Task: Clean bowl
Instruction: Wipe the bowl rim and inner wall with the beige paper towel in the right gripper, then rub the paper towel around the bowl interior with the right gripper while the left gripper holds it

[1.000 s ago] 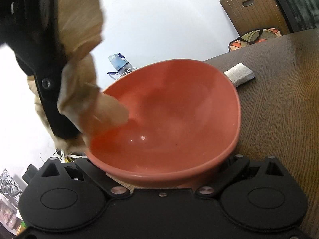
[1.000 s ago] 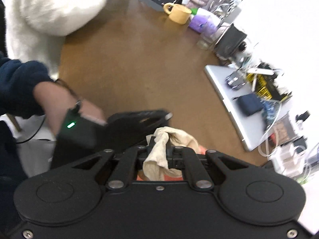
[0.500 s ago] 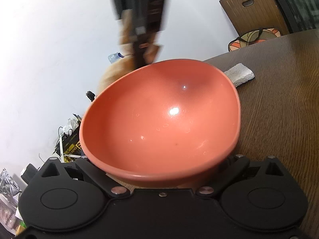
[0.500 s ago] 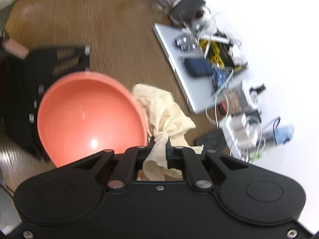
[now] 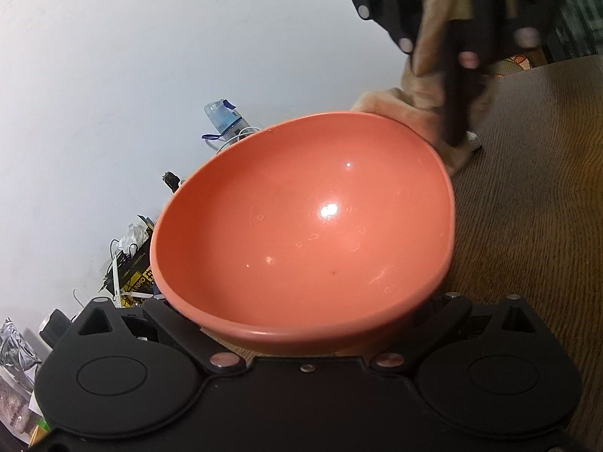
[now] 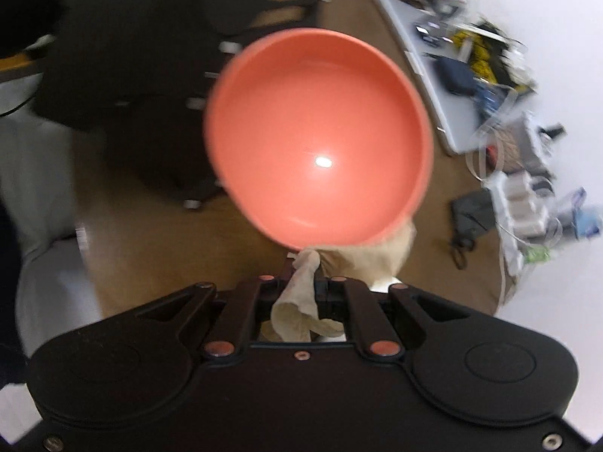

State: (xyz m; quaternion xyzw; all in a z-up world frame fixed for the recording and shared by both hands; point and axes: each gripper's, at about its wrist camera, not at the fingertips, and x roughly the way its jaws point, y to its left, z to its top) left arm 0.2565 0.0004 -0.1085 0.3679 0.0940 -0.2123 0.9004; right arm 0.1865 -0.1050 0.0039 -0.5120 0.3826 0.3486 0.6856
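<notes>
A coral-red bowl (image 5: pixel 305 226) is held tilted above the wooden table (image 5: pixel 535 207), its near rim clamped in my left gripper (image 5: pixel 301 333); the fingertips are hidden under the bowl. A few droplets show inside the bowl. The bowl also shows in the right wrist view (image 6: pixel 320 139). My right gripper (image 6: pixel 301 286) is shut on a beige cloth (image 6: pixel 297 309) just outside the bowl's rim. In the left wrist view the cloth (image 5: pixel 426 86) hangs behind the bowl's far right rim, held by the right gripper (image 5: pixel 456 75).
A laptop (image 6: pixel 418 75), cables, pouches and a water bottle (image 5: pixel 222 116) crowd the table's edge by the white wall. A small white sponge (image 5: pixel 473 139) lies behind the cloth.
My right gripper with the cloth left the bowl's inside at the left rim, swept behind the bowl and now hangs at its far right rim. The bowl has stayed put.
</notes>
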